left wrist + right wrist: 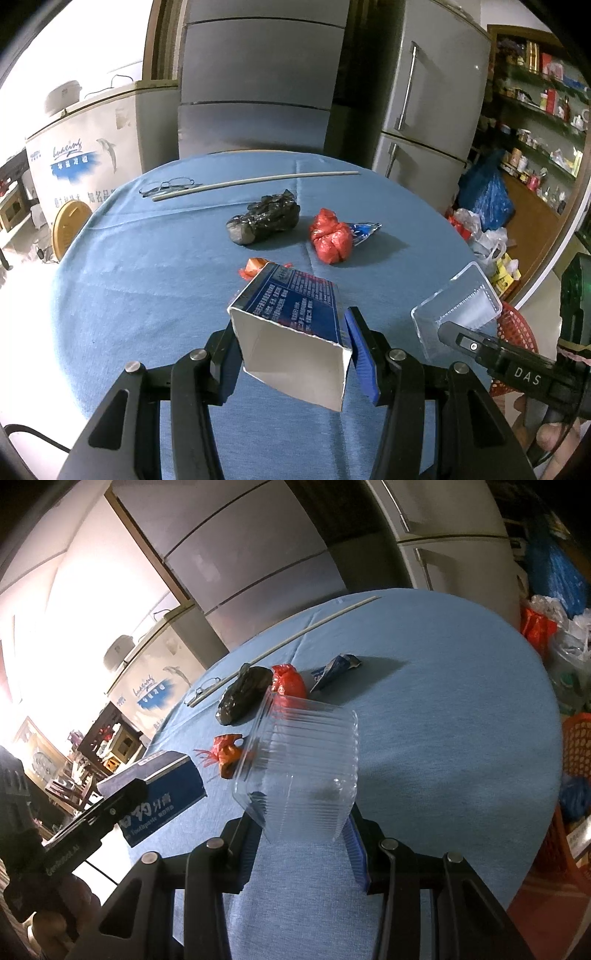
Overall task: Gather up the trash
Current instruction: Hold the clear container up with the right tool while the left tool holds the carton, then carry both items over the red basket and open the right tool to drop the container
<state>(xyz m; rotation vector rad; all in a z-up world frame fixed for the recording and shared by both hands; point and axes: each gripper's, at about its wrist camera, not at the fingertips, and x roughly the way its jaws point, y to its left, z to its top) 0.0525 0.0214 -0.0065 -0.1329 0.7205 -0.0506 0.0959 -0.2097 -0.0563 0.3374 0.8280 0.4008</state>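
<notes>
Round surface (147,266) under a blue cloth, filling the middle of both views. Behind it, along the top, tall grey fridges (258,81); at upper left a white freezer (85,162); at right, shelves (543,122) full of small things. Far on the cloth, a long thin stick (258,181) beside glasses (170,184). In the middle, a black lump (264,221), a red bag (330,236) touching a blue wrapper (364,232), and a small orange scrap (255,267).

Left gripper (291,350), low centre: jaws clamped on a blue box (295,317), lifted and tilted. Right gripper (301,845): jaws clamped on a clear tub (303,764), blocking part of the trash. Red basket (578,746) at right edge.
</notes>
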